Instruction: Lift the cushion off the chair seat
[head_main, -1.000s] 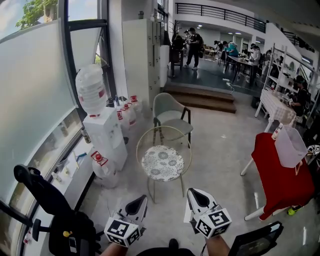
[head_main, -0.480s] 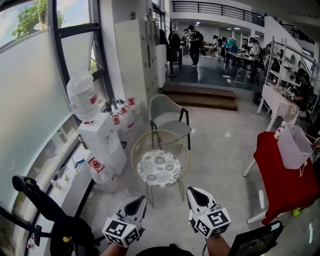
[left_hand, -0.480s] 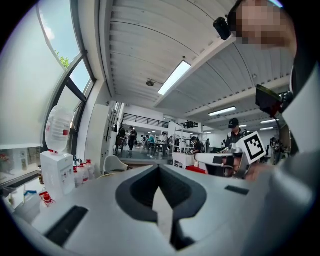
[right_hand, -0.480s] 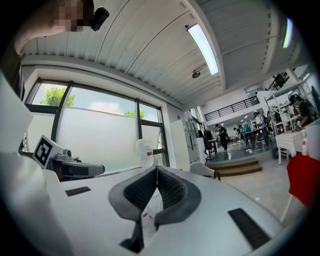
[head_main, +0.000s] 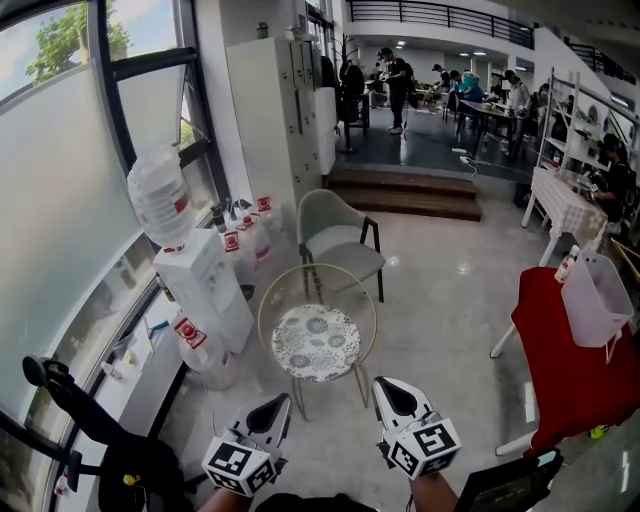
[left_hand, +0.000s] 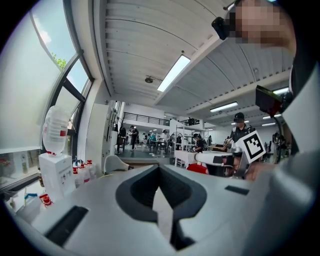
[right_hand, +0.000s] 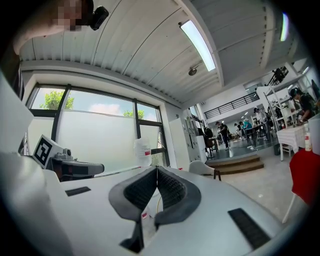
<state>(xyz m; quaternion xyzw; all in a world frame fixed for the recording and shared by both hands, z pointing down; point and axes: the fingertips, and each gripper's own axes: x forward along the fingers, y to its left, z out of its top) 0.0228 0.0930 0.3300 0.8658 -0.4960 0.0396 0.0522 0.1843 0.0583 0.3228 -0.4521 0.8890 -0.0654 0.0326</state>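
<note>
A round cushion (head_main: 316, 341) with a grey floral print lies on the seat of a round chair (head_main: 266, 305) with a thin gold wire frame, in the middle of the head view. Both grippers are low in that view, short of the chair and apart from it. My left gripper (head_main: 275, 405) is shut, its jaw tips meeting with nothing between them (left_hand: 159, 167). My right gripper (head_main: 393, 392) is shut and empty too (right_hand: 157, 169). Both point roughly level toward the chair. The cushion does not show in either gripper view.
A pale green chair (head_main: 340, 235) stands behind the round one. A white water dispenser (head_main: 205, 275) with spare bottles is at its left by the window. A red-covered table (head_main: 565, 350) with a white container (head_main: 595, 295) is at right. People are far back beyond steps (head_main: 410, 195).
The view and both grippers have moved forward toward the round chair, which now sits a little lower and nearer in the head view. Both grippers stay shut.
</note>
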